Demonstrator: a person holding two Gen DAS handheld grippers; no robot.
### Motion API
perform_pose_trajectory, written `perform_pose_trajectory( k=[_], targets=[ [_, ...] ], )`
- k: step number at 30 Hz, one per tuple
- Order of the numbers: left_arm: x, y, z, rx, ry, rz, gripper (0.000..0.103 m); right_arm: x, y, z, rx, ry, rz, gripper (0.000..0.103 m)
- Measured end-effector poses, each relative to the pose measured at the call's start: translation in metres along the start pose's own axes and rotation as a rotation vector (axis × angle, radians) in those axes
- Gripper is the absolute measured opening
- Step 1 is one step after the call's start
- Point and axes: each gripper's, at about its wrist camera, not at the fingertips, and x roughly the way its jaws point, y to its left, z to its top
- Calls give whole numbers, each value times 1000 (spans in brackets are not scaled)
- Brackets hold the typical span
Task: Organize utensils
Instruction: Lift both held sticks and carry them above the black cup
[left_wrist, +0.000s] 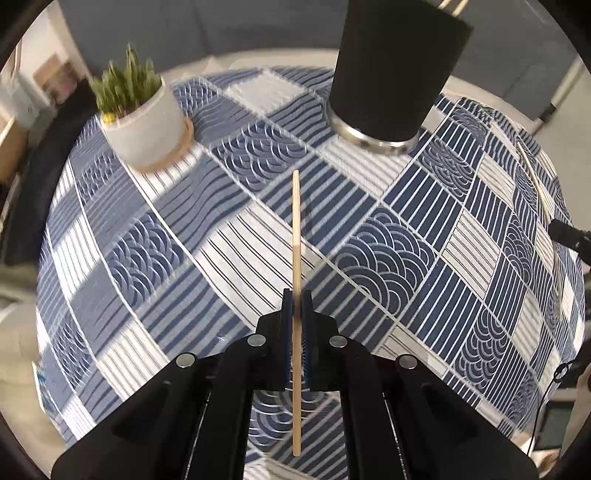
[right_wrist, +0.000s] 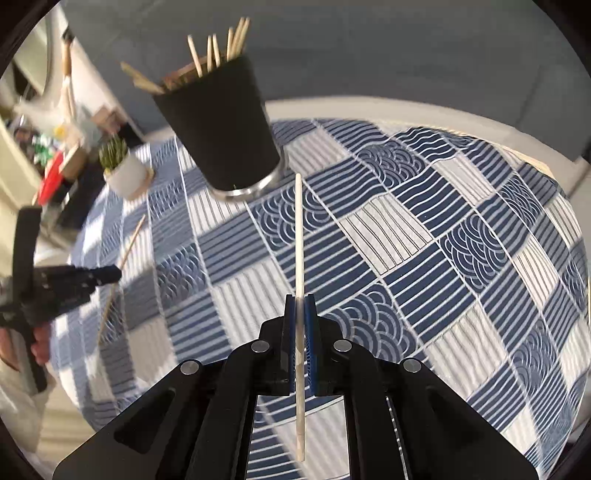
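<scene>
1. Nearest, we hold the left gripper (left_wrist: 296, 314), its black fingers (left_wrist: 284, 332) with blue ribbed pads clenched on a thin tan wooden chopstick (left_wrist: 296, 240). The stick runs straight out along the fingers, gripped near its middle, its far tip aimed toward the holder.

2. Likewise the right gripper (right_wrist: 300, 317): its fingers (right_wrist: 288, 332) are clamped on a paler, smooth wooden chopstick (right_wrist: 299, 236), also held near mid-length and pointing at the holder's base.

3. Beneath both we list the blue-and-white patchwork tablecloth (left_wrist: 388, 258), woven, with wave, scale and stripe panels, covering the round desk (right_wrist: 406, 107), whose pale rim shows bare at the far side.

4. Beyond, the tall matte-black tapered utensil holder (right_wrist: 221, 125) with a shiny metal base ring stands upright on the cloth. Many wooden sticks (right_wrist: 214, 48) already fan out of its mouth, so we judge the sorting well advanced.

5. Remaining: the two chopsticks in hand are not yet in the holder. We see no other loose utensil on the cloth; the left view's blurred right edge is hard to read.

6. Farthest left, a small white round ceramic pot (left_wrist: 147, 122) of spiky green plant on a pale wooden saucer, apart from the holder.
</scene>
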Motion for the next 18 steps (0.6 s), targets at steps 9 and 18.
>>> perform_pose_trajectory(
  k=[9,18],
  targets=[
    [-33,9,26,121,-117,-54,5,-25,26,-6,104,-122,20,5],
    [-68,10,55,176,-225,-53,5,-46,53,26,97,-242,88,5]
  ],
)
